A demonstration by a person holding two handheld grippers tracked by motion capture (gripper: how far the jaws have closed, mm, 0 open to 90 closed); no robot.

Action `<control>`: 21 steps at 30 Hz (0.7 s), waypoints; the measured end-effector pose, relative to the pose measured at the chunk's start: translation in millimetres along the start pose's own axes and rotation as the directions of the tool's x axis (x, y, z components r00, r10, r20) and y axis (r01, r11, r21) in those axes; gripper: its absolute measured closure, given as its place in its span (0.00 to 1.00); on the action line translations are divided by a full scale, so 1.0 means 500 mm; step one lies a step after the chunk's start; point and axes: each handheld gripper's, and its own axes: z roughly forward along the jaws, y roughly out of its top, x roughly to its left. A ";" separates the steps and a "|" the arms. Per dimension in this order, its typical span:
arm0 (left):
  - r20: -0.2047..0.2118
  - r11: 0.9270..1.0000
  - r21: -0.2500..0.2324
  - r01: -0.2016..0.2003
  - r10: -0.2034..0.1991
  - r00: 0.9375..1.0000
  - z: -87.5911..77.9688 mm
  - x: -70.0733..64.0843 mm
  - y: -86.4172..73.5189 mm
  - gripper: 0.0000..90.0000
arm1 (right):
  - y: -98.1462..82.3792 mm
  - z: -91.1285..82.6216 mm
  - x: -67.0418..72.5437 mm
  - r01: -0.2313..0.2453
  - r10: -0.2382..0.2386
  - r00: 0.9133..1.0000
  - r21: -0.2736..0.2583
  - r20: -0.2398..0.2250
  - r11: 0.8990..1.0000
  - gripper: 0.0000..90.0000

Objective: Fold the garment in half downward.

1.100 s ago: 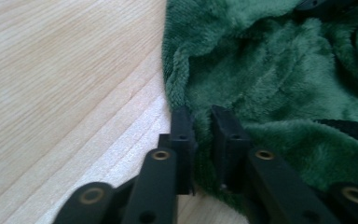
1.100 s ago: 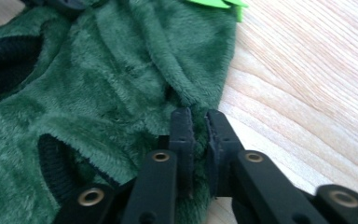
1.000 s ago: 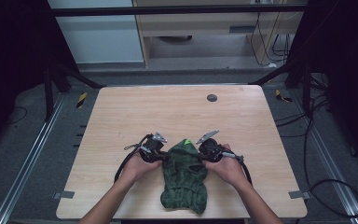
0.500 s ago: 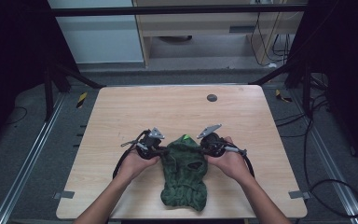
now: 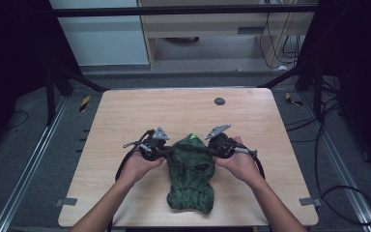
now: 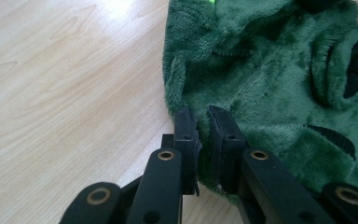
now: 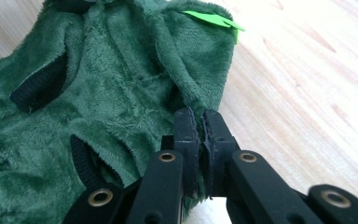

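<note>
Over the table (image 5: 125,116) we lift the garment (image 5: 192,174), left gripper (image 6: 202,122) and right gripper (image 7: 200,122) clenched on its edges, next spreading it evenly.

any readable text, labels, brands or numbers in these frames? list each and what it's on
None readable.
Bright green tag at the top edge of the green fleece garment: no print visible on it.
Left gripper and right gripper, both shut on the garment's edges: black jaws with no markings.
Yellow-and-black striped piece on the floor left of the table: stripes only, no letters.
</note>
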 end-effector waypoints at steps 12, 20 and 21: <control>-0.027 1.000 -0.012 -0.024 0.024 0.999 -0.017 0.012 0.026 0.91 | 0.029 -0.021 -0.013 0.023 -0.023 1.000 -0.028 0.021 0.999 0.96; -0.046 0.999 -0.018 -0.042 0.041 0.998 -0.026 0.015 0.036 0.92 | 0.039 -0.026 -0.019 0.028 -0.027 0.999 -0.044 0.025 0.999 0.96; -0.046 0.999 -0.022 -0.039 0.038 0.998 -0.026 0.015 0.038 0.92 | 0.040 -0.028 -0.019 0.030 -0.029 0.999 -0.040 0.027 0.999 0.96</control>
